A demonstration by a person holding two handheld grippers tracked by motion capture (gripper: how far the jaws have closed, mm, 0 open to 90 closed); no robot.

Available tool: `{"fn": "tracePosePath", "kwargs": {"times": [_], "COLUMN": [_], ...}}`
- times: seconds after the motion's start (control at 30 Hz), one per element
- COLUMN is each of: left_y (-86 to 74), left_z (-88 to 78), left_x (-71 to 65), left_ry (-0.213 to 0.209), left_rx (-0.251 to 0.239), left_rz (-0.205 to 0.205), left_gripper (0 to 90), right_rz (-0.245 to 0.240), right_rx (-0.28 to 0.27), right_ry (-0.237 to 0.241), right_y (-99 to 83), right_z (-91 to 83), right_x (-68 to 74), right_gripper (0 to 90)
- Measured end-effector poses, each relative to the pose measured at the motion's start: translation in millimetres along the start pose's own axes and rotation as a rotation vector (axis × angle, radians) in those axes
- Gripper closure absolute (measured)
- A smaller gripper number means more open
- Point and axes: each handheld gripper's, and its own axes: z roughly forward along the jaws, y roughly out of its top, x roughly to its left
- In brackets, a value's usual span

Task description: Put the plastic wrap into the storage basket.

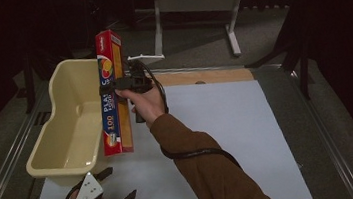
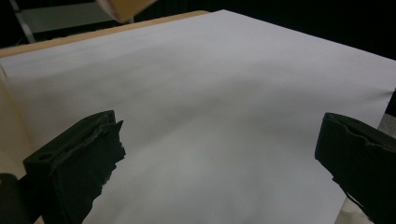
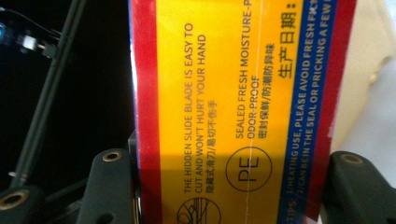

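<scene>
Right hand-held gripper (image 1: 121,84) pinches a long glossy cardboard box (image 1: 113,96); left hand-held gripper (image 1: 120,189) gapes wide.

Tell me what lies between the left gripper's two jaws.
Nothing is held: in the left gripper view, the left gripper stands open over a bare stretch of white table sheet. The plastic wrap box is in the right gripper.

This looks like a lab or test room rather than a home. A bare table (image 1: 274,179) covered with a plain white sheet (image 1: 227,124) stands on grey carpet (image 1: 193,42), black curtains (image 1: 348,34) close it in from 12 to 3 o'clock, and a metal stand (image 1: 194,4) rises at 12 o'clock.
</scene>
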Motion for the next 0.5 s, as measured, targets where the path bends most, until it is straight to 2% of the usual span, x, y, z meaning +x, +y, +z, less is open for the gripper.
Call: {"fn": "tracePosePath", "kwargs": {"times": [0.3, 0.5], "left_y": [-0.3, -0.3], "left_z": [-0.2, 0.3], "left_x": [0.1, 0.3], "left_ry": [-0.001, -0.002], "left_rx": [-0.003, -0.004], "left_rz": [0.0, -0.002], "left_gripper": [0.4, 0.4], "right_rz": [0.069, 0.075], "right_rx": [-0.014, -0.023], "right_ry": [0.06, 0.074], "right_y": [-0.2, -2.0], "right_z": [16.7, 28.6], "right_x": [2.5, 5.9], "right_gripper": [42.1, 42.1]}}
